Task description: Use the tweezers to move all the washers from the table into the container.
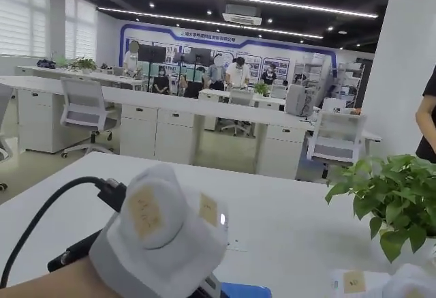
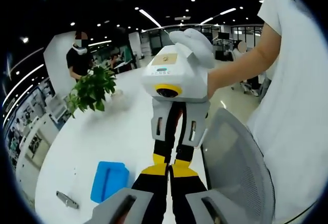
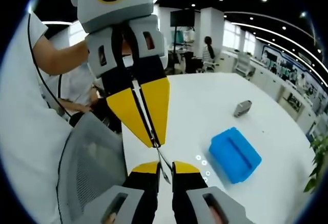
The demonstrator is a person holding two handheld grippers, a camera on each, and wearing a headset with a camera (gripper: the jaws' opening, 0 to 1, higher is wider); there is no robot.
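Over the table, left gripper pinches tweezers toward right gripper

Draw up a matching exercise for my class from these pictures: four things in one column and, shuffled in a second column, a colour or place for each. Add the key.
Things
1. container
2. washers
3. potted plant
4. tweezers

Colour or place
A. green leaves
B. in the yellow claw of the left gripper
C. blue
D. lying on the white table beside the container

Pairs: 1-C, 2-D, 3-A, 4-B
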